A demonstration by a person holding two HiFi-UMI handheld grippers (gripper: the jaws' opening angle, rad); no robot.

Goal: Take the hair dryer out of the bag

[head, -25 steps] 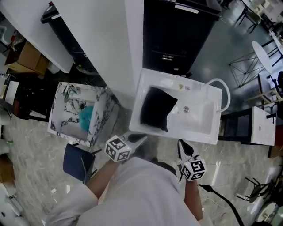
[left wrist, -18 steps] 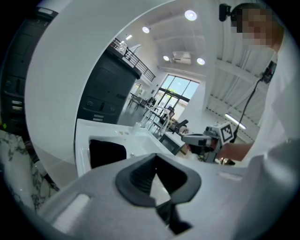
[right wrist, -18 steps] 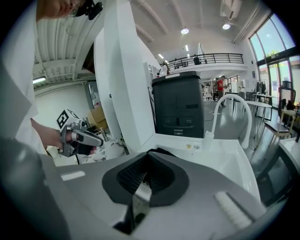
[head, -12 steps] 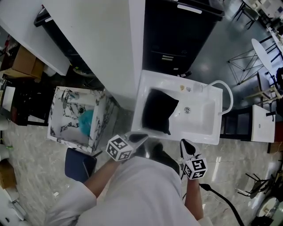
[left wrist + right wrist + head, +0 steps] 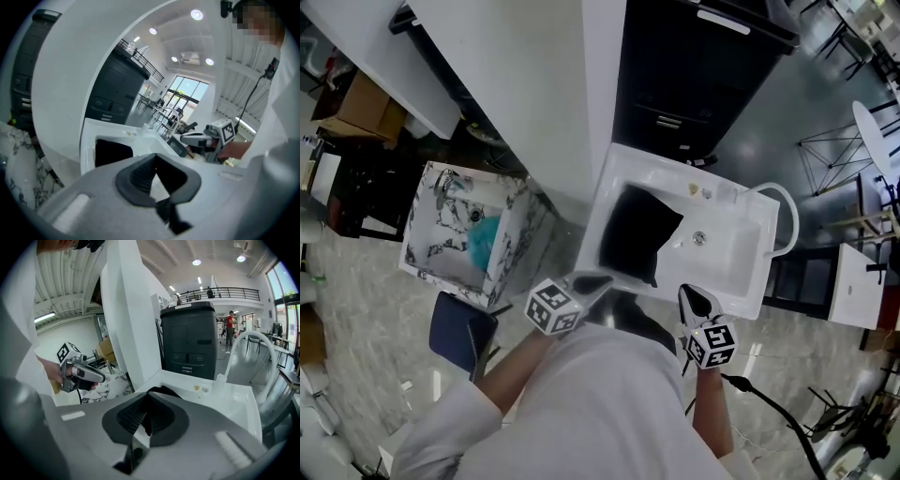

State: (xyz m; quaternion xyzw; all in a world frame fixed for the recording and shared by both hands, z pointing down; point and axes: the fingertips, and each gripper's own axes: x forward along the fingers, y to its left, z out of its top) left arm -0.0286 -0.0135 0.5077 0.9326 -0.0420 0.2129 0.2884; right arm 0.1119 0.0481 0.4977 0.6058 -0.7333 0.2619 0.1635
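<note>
A black bag (image 5: 636, 234) lies in the left part of a white sink (image 5: 739, 272). The hair dryer is not visible. My left gripper (image 5: 596, 280) hovers at the sink's near left corner, just short of the bag, jaws shut and empty. My right gripper (image 5: 695, 296) reaches over the sink's near rim, to the right of the bag, also shut and empty. In the left gripper view the shut jaws (image 5: 157, 185) point at the bag (image 5: 111, 152), with the right gripper (image 5: 206, 138) beyond. In the right gripper view the bag (image 5: 164, 391) lies just past the shut jaws (image 5: 142, 422).
A white pillar (image 5: 539, 94) stands behind the sink's left side, a black cabinet (image 5: 694, 75) behind it. A curved white pipe (image 5: 788, 220) arches at the sink's right end. Left of me is a marble-patterned basin (image 5: 508, 246) holding something teal (image 5: 485, 242), and a dark blue seat (image 5: 453, 330).
Both grippers have moved a little forward toward the sink, the right one now over its near rim. Both stay shut and empty. The bag has not moved.
</note>
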